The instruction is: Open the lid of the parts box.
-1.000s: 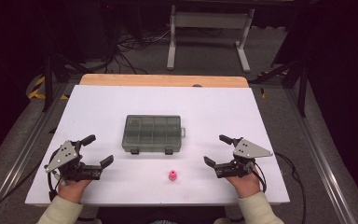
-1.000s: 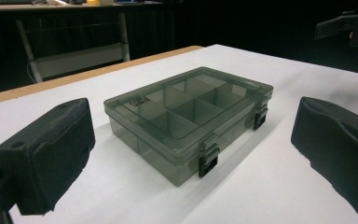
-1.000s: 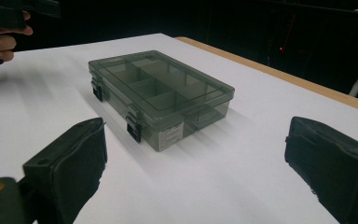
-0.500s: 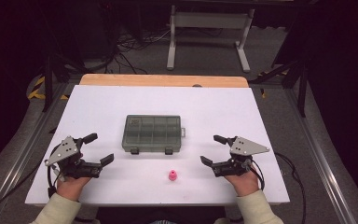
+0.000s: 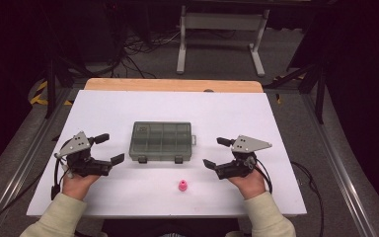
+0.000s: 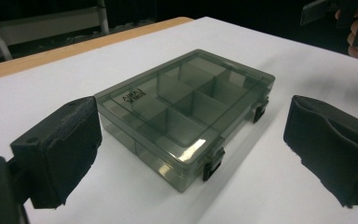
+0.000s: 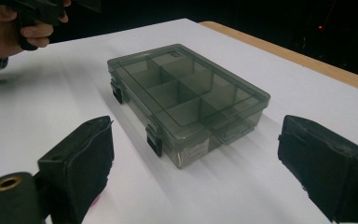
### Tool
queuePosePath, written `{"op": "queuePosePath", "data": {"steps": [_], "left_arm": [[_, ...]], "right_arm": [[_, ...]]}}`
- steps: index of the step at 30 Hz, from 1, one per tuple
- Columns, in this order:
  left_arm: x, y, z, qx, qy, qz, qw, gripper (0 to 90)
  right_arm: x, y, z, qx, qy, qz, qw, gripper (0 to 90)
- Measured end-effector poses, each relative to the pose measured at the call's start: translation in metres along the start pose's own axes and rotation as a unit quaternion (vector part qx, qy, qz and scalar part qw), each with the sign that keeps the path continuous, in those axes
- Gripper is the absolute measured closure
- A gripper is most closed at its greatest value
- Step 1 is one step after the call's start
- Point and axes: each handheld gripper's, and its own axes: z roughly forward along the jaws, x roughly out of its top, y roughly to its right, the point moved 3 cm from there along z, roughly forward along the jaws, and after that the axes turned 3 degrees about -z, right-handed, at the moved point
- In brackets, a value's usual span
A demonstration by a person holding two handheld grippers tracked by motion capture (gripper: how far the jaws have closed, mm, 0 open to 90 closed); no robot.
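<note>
Both grippers have crept a little inward toward the box since the earlier frames, while nothing on the table has shifted. At the lower left of the high view, the left gripper [image 5: 108,148] hangs with its jaws spread wide and empty, aimed at the box's left end. At the centre of that view sits the smoky grey translucent plastic compartment box [image 5: 162,142], flat on the white tabletop [image 5: 256,123], lid shut, two small black latches on its near edge. Below and right of it lies a small pink plastic piece [image 5: 182,185], well apart from the box. At the lower right, the right gripper [image 5: 216,152] is likewise wide open and holds nothing.

I judge the box light, rigid and smooth-walled, so likely slippery under the pads; its thin lid may flex. Taking it across a short end wall, or steadying one end while working the latches [image 6: 213,164], looks safest.
</note>
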Motion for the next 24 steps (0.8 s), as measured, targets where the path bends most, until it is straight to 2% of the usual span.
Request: {"op": "queuePosePath", "data": {"steps": [2, 4, 6, 10, 11, 16, 21, 24], "left_arm": [[0.0, -0.002, 0.003, 0.004, -0.005, 0.0, 1.0, 6.4], [-0.001, -0.003, 0.006, 0.0, -0.01, 0.006, 0.9999, 8.1], [-0.001, -0.005, 0.01, 0.002, -0.023, 0.02, 0.9995, 10.3], [-0.001, -0.007, 0.016, 0.003, -0.037, 0.025, 0.999, 9.7], [-0.001, -0.008, 0.019, 0.005, -0.044, 0.032, 0.9985, 9.5], [-0.005, -0.009, 0.023, -0.003, -0.056, 0.026, 0.9981, 8.9], [-0.01, -0.008, 0.028, -0.011, -0.071, 0.027, 0.997, 11.1], [-0.014, -0.01, 0.03, -0.016, -0.082, 0.021, 0.9963, 13.7]], "right_arm": [[0.006, 0.001, 0.011, 0.007, -0.006, -0.002, 1.0, 12.0], [0.007, 0.002, 0.016, 0.007, -0.01, -0.005, 0.9999, 11.8], [0.009, 0.003, 0.022, 0.002, -0.015, -0.007, 0.9999, 9.9], [0.008, 0.007, 0.035, -0.009, -0.031, -0.006, 0.9995, 9.3], [0.007, 0.007, 0.038, -0.009, -0.035, -0.006, 0.9993, 9.2], [0.002, 0.007, 0.049, -0.001, -0.053, -0.002, 0.9986, 8.7], [-0.003, 0.007, 0.049, 0.014, -0.059, 0.005, 0.9982, 19.0], [-0.007, 0.004, 0.054, 0.021, -0.075, 0.0, 0.997, 24.2]]}}
